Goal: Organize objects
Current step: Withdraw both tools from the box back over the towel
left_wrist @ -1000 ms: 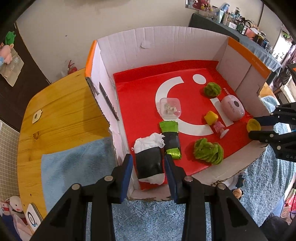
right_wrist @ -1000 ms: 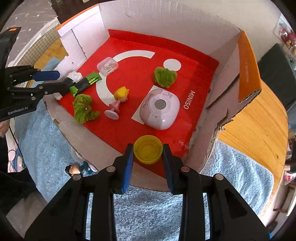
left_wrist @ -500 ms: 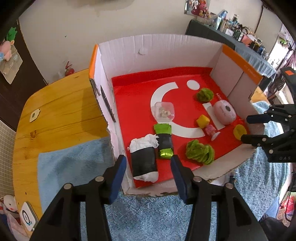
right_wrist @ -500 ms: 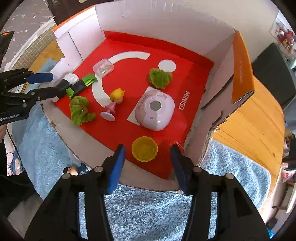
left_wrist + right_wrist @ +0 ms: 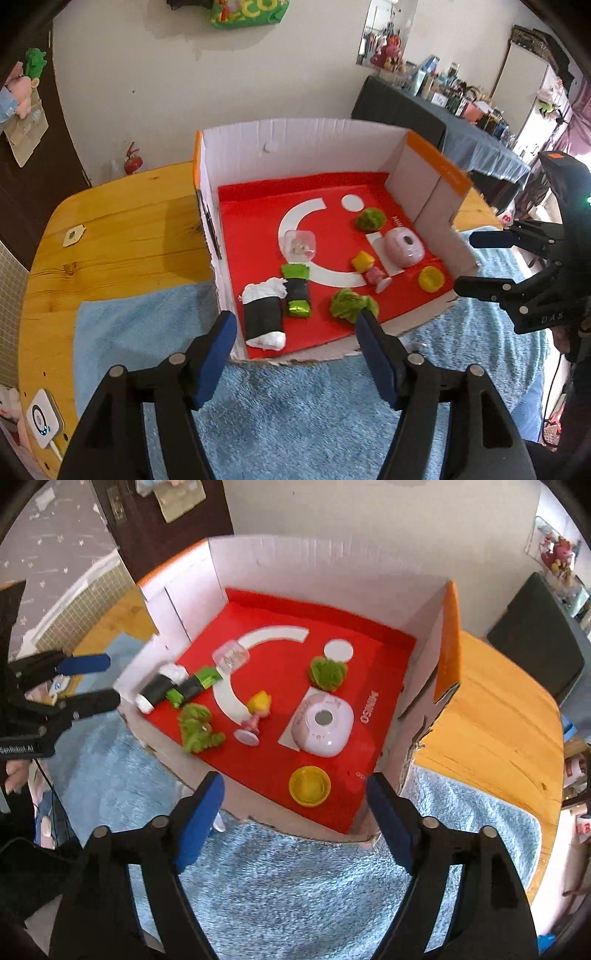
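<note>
Left gripper (image 5: 295, 326): your blue-padded fingers (image 5: 216, 354) are spread wide and hold nothing; they hover over the blue towel (image 5: 280, 413), just short of the box's torn front edge.
Right gripper (image 5: 293, 801): your fingers (image 5: 201, 814) are likewise wide apart and empty, poised above the towel at the front edge, with the yellow lid (image 5: 309, 785) lying between them but farther in.
Cardboard box (image 5: 295, 147): open-topped, white walls, orange-edged flaps, red liner (image 5: 258, 210) on its floor; it stands on the wooden table (image 5: 122, 236).
Front left of box: black roll with white ends (image 5: 263, 319) beside the left wall, green-and-black packet (image 5: 296, 291) just beside it.
Centre: clear plastic case (image 5: 300, 246), yellow-haired pink figurine (image 5: 255, 718) lying on its side.
Front: green fuzzy clump (image 5: 351, 303).
Rear right: second green clump (image 5: 369, 218).
Right side: pink rounded device (image 5: 320, 725), near the yellow lid.
</note>
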`<state>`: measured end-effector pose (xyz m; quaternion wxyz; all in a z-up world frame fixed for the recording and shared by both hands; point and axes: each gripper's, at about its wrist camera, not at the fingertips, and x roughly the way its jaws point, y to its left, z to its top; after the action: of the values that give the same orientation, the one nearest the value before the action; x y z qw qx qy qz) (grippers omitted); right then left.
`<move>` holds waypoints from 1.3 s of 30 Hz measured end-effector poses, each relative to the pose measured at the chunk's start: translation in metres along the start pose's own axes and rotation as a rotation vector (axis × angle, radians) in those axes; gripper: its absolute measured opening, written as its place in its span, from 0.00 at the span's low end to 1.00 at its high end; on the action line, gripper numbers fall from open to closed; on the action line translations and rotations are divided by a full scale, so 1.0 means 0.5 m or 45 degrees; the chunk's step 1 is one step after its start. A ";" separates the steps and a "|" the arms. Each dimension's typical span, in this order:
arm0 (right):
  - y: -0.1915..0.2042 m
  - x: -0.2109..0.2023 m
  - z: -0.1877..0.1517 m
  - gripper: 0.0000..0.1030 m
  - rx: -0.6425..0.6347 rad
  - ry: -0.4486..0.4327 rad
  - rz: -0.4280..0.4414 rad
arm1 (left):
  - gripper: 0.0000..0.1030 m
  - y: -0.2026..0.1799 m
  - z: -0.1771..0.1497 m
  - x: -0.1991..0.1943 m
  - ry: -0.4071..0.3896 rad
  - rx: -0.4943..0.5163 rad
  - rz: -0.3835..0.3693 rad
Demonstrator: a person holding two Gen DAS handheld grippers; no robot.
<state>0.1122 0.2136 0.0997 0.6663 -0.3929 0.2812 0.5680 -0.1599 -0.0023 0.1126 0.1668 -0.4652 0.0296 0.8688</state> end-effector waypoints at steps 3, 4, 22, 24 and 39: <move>0.009 -0.036 0.001 0.81 0.014 -0.073 0.005 | 0.74 -0.007 -0.008 -0.028 -0.049 -0.002 -0.001; 0.013 -0.050 -0.002 0.81 0.017 -0.092 0.001 | 0.75 -0.010 -0.010 -0.038 -0.063 -0.003 -0.001; 0.118 -0.176 -0.077 0.90 -0.040 -0.367 -0.113 | 0.83 -0.062 -0.084 -0.166 -0.267 -0.005 0.024; 0.127 -0.178 -0.089 0.90 -0.042 -0.379 -0.104 | 0.83 -0.064 -0.097 -0.171 -0.277 -0.014 0.027; 0.154 -0.135 -0.191 0.91 0.075 -0.476 -0.192 | 0.96 -0.067 -0.191 -0.144 -0.379 -0.092 0.134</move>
<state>0.0306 0.1005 0.0883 0.7588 -0.2809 0.1391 0.5709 -0.0361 -0.0095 0.1211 0.1069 -0.3349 -0.0023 0.9361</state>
